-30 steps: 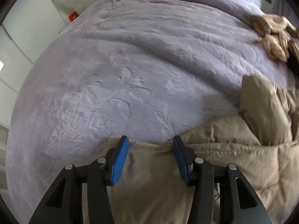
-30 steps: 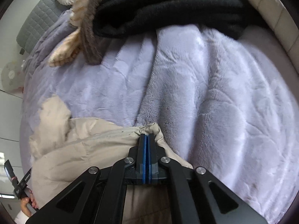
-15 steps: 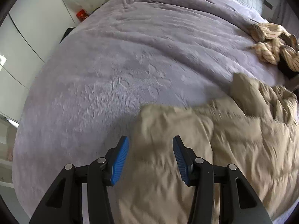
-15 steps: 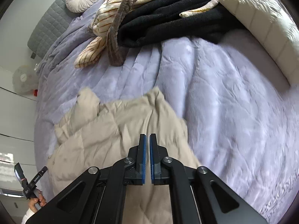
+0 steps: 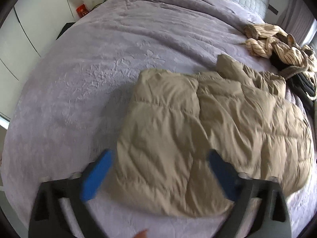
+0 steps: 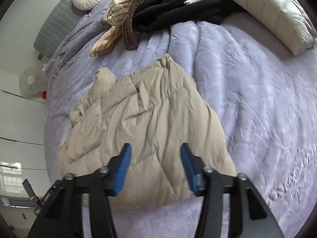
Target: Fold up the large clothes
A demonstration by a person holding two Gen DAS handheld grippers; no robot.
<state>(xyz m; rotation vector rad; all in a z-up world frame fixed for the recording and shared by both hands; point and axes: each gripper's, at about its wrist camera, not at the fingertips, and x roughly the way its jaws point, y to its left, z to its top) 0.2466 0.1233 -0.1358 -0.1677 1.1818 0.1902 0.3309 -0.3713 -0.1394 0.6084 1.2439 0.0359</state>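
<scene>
A puffy, quilted beige jacket (image 5: 208,130) is laid folded near the foot edge of a plush lavender bed cover (image 5: 99,63). The left gripper (image 5: 160,170) and right gripper (image 6: 154,168) have just been opening; nothing is clamped between their ribbed blue pads.

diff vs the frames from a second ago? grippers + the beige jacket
The right gripper, shut on the edge of the beige puffer jacket a second ago, has let go; its jaws have just been opening, nothing between them. The left gripper has just been opening too. Both views pulled back and up, so more of the jacket shows, lying folded on the lilac plush blanket. The clothes pile stayed put.
</scene>
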